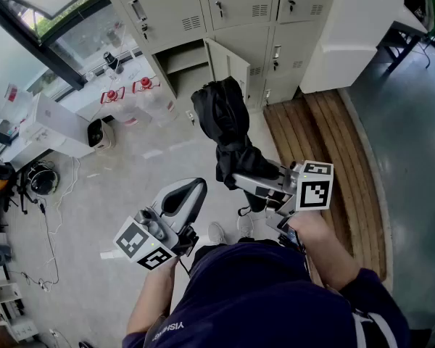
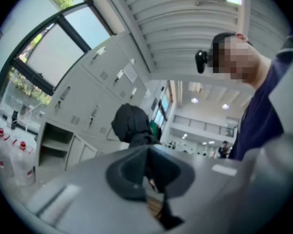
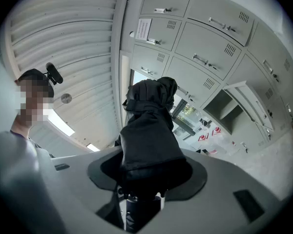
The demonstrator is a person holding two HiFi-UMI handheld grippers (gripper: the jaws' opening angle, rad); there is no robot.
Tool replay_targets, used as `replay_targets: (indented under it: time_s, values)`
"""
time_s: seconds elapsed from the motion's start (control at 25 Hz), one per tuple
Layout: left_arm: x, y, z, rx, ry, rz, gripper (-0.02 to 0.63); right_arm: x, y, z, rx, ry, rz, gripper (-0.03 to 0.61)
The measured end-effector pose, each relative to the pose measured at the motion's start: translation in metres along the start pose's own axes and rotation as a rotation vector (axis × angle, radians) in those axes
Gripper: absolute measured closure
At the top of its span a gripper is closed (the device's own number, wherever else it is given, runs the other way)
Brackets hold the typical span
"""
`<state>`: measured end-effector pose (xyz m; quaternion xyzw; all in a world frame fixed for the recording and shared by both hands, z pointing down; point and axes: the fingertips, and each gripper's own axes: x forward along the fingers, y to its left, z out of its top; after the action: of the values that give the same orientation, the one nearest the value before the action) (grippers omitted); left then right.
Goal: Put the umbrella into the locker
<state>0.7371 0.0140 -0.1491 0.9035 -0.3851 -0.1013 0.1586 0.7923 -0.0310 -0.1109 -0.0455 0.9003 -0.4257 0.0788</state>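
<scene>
Right gripper (image 1: 241, 181) clamped on folded black umbrella (image 1: 225, 122); left gripper (image 1: 198, 188) jaws together, empty. Steer tip-first to open locker (image 1: 183, 68), 11 o'clock, clearing door (image 1: 229, 67).

umbrella (image 1: 228, 129) in right hand-held gripper (image 1: 241, 181), locker (image 1: 183, 58) ahead, left hand-held gripper (image 1: 193, 194) lower-left

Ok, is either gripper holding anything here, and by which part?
The right gripper is clamped on the folded black umbrella at its lower end, where the fabric meets the handle. The left gripper holds nothing.
</scene>
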Motion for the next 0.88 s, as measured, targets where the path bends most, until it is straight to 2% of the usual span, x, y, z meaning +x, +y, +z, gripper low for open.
replay_targets:
  time_s: [0.2, 0.52, 0.88]
  values:
    - [0.001, 0.003, -0.004, 0.001, 0.003, 0.011, 0.614, -0.001, -0.008, -0.001, 0.006, 0.004, -0.009, 0.367]
    - [0.006, 0.019, -0.008, -0.003, -0.001, 0.055, 0.614, -0.017, -0.043, -0.003, -0.021, 0.058, -0.103, 0.367]
    - [0.011, 0.048, -0.014, -0.031, -0.005, 0.1, 0.614, -0.015, -0.078, 0.006, -0.052, 0.123, -0.169, 0.367]
